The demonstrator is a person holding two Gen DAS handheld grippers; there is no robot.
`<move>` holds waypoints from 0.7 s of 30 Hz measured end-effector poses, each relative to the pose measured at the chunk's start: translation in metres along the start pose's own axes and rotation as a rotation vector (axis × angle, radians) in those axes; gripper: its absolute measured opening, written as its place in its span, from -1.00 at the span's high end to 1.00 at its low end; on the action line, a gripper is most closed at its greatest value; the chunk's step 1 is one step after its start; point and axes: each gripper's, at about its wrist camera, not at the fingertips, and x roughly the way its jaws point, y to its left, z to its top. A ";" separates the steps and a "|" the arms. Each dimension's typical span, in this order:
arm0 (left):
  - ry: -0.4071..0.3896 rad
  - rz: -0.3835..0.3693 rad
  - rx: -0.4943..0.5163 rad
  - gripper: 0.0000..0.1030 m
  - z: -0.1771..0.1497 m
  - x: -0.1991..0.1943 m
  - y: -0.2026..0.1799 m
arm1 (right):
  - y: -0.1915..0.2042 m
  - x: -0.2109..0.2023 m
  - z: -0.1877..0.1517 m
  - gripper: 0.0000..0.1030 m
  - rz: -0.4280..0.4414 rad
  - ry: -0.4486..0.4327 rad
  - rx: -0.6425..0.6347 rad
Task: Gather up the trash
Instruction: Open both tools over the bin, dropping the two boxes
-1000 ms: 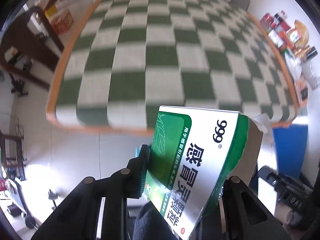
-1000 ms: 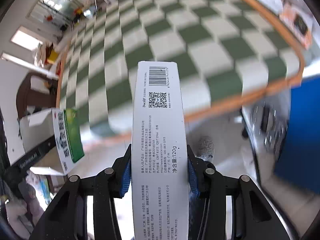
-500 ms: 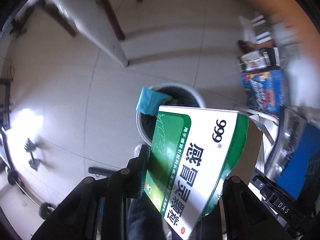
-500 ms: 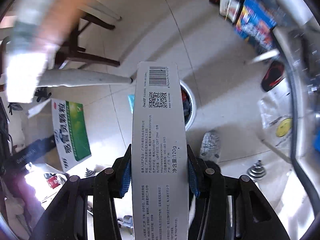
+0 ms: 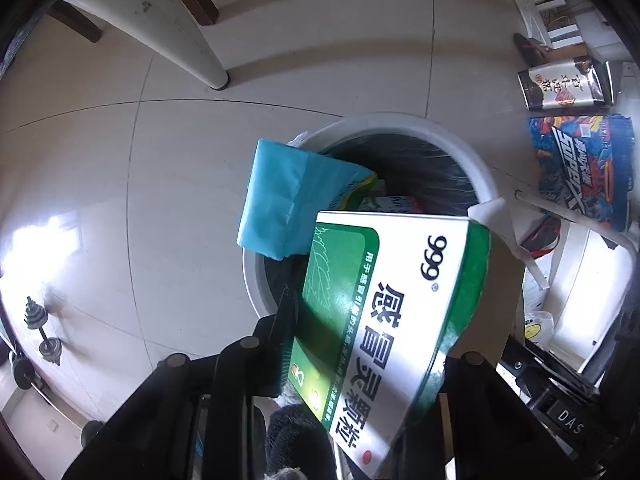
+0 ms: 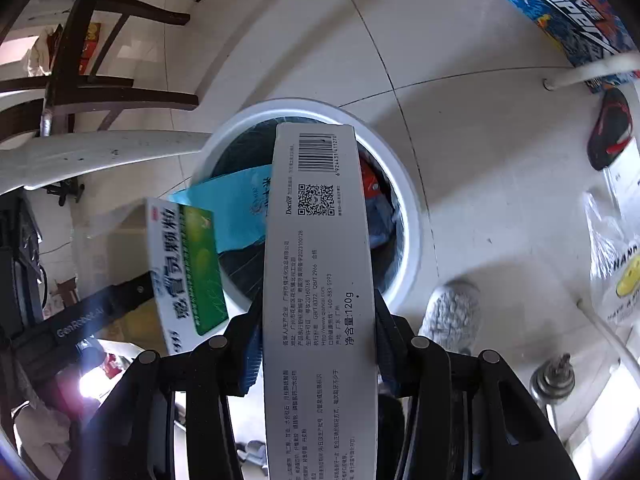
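Note:
A white round bin (image 5: 460,148) with a dark liner stands on the tiled floor; a blue packet (image 5: 280,200) leans over its rim. My left gripper (image 5: 380,320) holds a green and white medicine box (image 5: 384,300) just above the bin's near edge; its jaws are opening and the box still sits between them. In the right wrist view, my right gripper (image 6: 318,308) is shut on a long grey carton (image 6: 320,240) with a barcode, whose far end hangs over the bin (image 6: 412,232). The green box (image 6: 184,272) and blue packet (image 6: 236,208) show to its left.
A white table leg (image 5: 180,32) and dark chair legs (image 6: 100,40) stand beyond the bin. Colourful boxes (image 5: 580,168) lie at the right, a dumbbell (image 5: 44,328) at the left. A grey slipper (image 6: 452,312) and a plastic bag (image 6: 616,264) lie right of the bin.
Both grippers have dropped from above the checkered tablecloth down to the bin on the floor, each still carrying its box. The bin has grown larger in both views.

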 end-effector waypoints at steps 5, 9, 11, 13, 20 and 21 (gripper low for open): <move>-0.032 0.013 0.013 -0.90 -0.005 0.005 0.013 | 0.000 0.024 0.007 0.02 -0.016 0.005 0.000; -0.048 0.033 0.016 -1.00 -0.014 -0.005 0.023 | 0.003 0.019 0.002 -0.94 -0.054 -0.022 -0.015; -0.069 0.052 0.023 -1.00 -0.019 -0.014 0.026 | 0.006 0.010 -0.003 -0.98 -0.082 -0.051 -0.020; -0.107 0.075 0.037 -1.00 -0.027 -0.028 0.028 | 0.011 -0.002 -0.009 -1.00 -0.121 -0.078 -0.022; -0.213 0.153 0.072 -1.00 -0.066 -0.088 0.028 | 0.028 -0.056 -0.034 -1.00 -0.297 -0.158 -0.081; -0.217 0.152 0.070 -1.00 -0.069 -0.094 0.024 | 0.027 -0.066 -0.040 -1.00 -0.310 -0.165 -0.088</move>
